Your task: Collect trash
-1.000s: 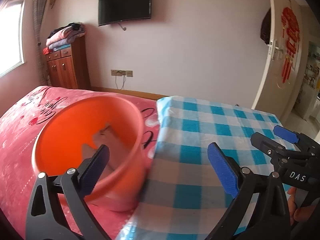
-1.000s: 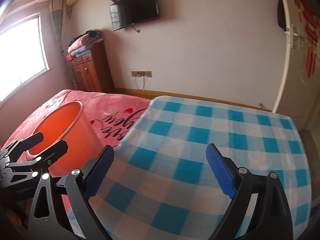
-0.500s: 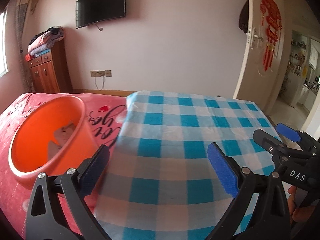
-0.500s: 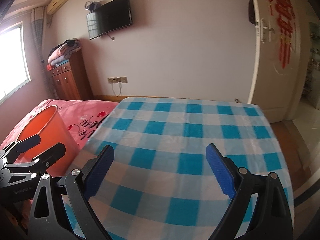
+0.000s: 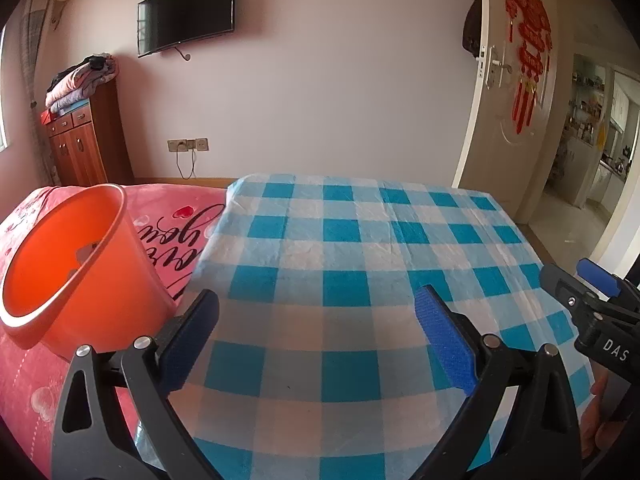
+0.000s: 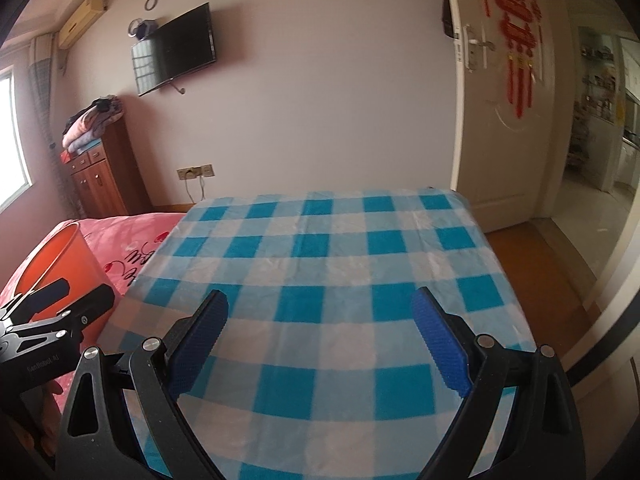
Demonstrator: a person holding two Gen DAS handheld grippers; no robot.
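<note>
- Trash is what we are after, and the only bits we can see lie inside the orange bucket (image 5: pixel 76 276): some pale, flat scraps low down against its inner wall.
- We cannot tell what the scraps are made of; they are too small and dim.
- Our orange bucket sits on the pink bedspread (image 5: pixel 176 220), just beside the left edge of the counter with the blue checked cloth (image 5: pixel 360 264).
- We see no trash at all on the checked cloth in either view, so we think most of the picking up is done.
- What may be left is a look around for more bits that these views do not show.
- Our bucket is a round tub, tall way up, a little wider at the top than at the bottom.
- Its open mouth points up and leans a little toward us, so we can peek inside from the left wrist view.
- Our left gripper (image 5: pixel 316 328) hangs above the near part of the cloth with its jaws wide apart and nothing between them.
- Our right gripper (image 6: pixel 320 328) hangs over the cloth too, jaws wide apart and holding nothing.
- Both grippers are clear of the cloth and clear of the bucket.
- We can see a fingertip (image 5: pixel 600 392) of the hand that holds the right gripper, at the edge of the left view.
</note>
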